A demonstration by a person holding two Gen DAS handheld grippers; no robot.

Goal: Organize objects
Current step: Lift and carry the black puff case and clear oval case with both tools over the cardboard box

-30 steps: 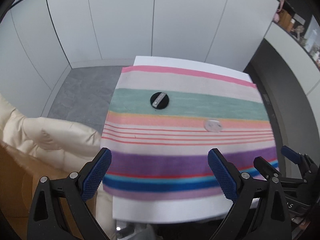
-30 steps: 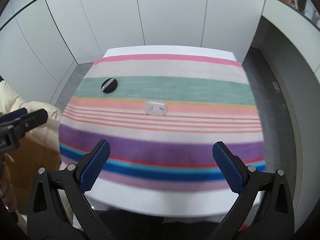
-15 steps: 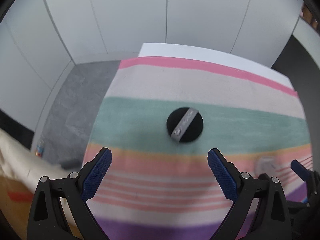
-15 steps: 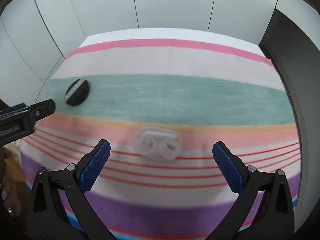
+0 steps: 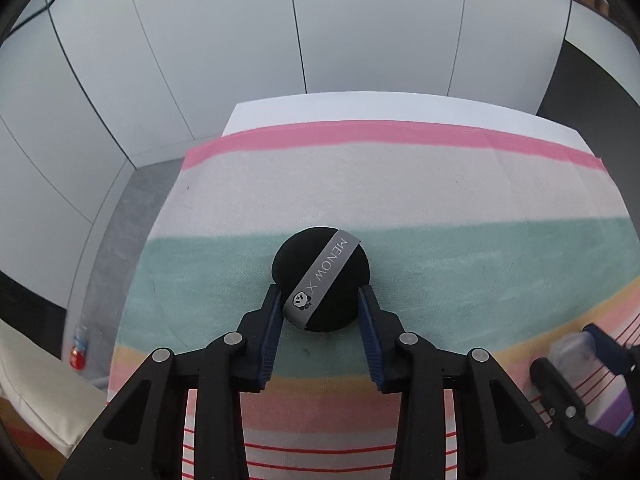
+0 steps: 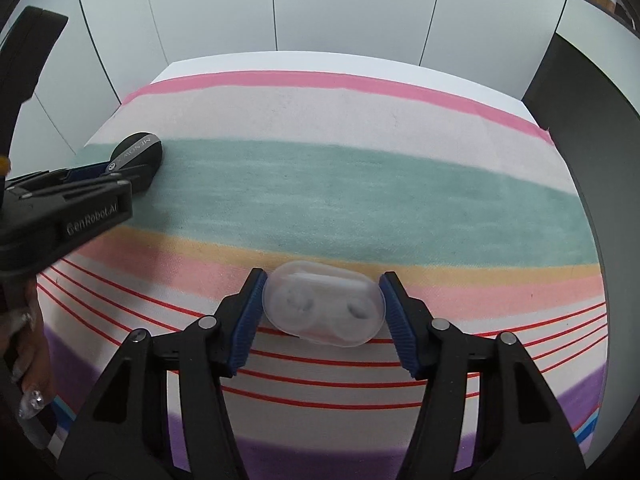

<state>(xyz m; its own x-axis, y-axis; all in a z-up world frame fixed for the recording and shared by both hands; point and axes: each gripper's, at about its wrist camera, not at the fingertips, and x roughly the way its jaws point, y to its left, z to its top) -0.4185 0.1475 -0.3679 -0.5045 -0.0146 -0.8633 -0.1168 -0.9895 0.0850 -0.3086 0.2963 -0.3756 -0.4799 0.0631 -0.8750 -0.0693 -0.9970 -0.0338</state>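
Note:
A round black powder puff with a grey "MENOW" band lies on the teal stripe of the striped cloth. My left gripper is closing on it, and both blue pads touch its sides. A clear oval case with two round wells rests on the peach and red-lined stripes. My right gripper is closing on the case, a pad against each end. The right wrist view also shows the left gripper at the puff, far left.
The cloth covers a white table that stands before white wall panels. Grey floor with a small red bottle lies to the left, beside a cream cushion. A dark counter runs along the right. A hand holds the left gripper.
Both grippers came down toward the cloth. The left one's wide jaws closed around the black puff, and the right one's closed around the clear case.

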